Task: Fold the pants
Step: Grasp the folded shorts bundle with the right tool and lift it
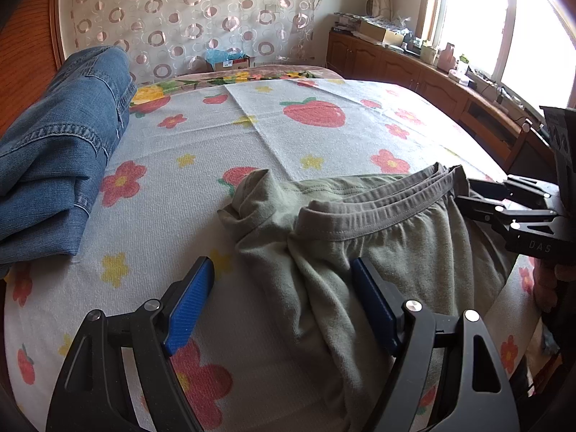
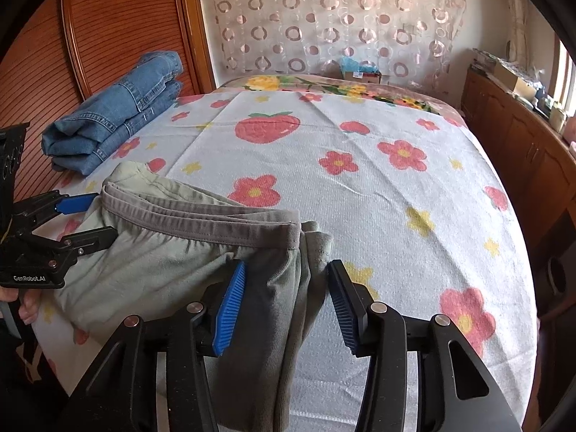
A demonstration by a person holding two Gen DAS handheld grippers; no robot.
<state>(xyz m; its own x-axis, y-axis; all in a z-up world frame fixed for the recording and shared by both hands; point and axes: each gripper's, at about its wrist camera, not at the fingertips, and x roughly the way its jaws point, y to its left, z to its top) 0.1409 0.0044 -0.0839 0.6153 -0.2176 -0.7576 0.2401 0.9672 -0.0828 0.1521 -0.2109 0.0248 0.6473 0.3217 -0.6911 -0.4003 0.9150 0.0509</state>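
While the grey-green pants (image 1: 360, 244) lie bunched on the flowered bedspread (image 1: 280, 129), waistband (image 2: 201, 226) folded on itself, both grippers are set at them. L gripper (image 1: 284, 298) is spread wide, one blue pad over the pants' cloth, the other over bare spread beside the pants; nothing is clamped. R gripper (image 2: 288, 306) is parted w/ a fold of the pants between its pads, not pressed. Folded jeans (image 2: 115, 118) are seen well apart from the pants, by the wooden headboard (image 2: 118, 25).
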